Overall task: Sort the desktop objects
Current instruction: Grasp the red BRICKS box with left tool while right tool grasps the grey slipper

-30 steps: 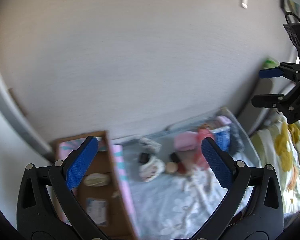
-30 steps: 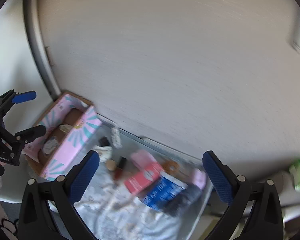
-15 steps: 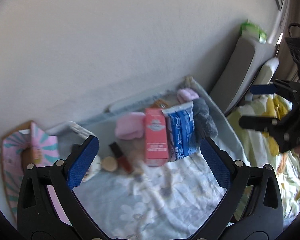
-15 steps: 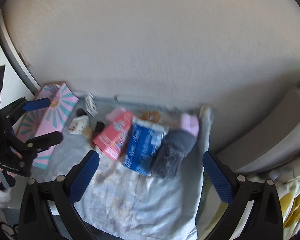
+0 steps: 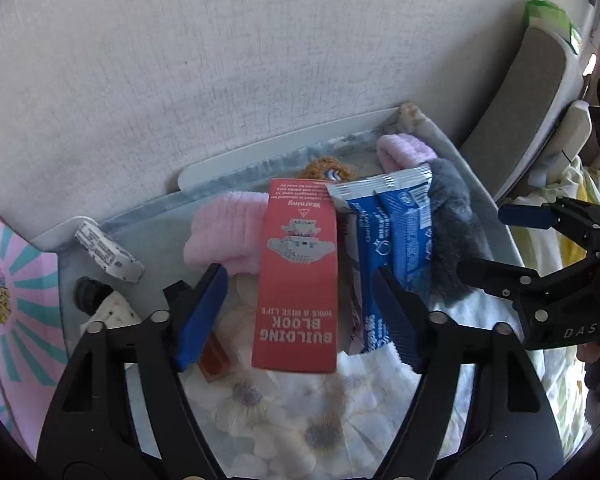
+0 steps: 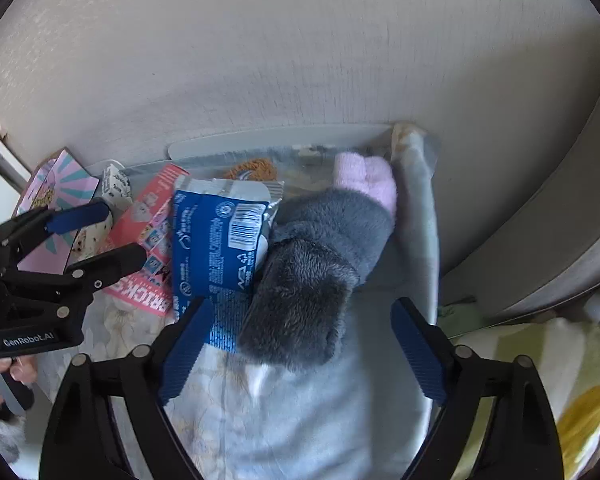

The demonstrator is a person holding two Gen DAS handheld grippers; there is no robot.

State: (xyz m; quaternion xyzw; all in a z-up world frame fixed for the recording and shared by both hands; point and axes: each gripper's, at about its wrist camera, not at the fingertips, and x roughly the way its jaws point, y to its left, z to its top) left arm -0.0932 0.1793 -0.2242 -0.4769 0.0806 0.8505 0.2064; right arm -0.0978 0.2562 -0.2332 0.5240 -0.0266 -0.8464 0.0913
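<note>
We're closing the left gripper (image 5: 300,308) jaws around the red cardboard building-block box (image 5: 296,276), not gripping yet; right gripper (image 6: 300,344) jaws are narrowing over the grey fluffy plush (image 6: 312,276), empty; next we're needing contact.

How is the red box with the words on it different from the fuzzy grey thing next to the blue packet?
The red cardboard box is flat, stiff and printed with "BUILDING BLOCK" and a model picture; the fuzzy grey fabric item is soft, plain and lumpy. The red box has straight edges and sharp corners; the grey item looks rolled or folded, its shape rounded. The box lies left of the blue foil packet, the grey item right. Both rest on the pale floral cloth.
</note>
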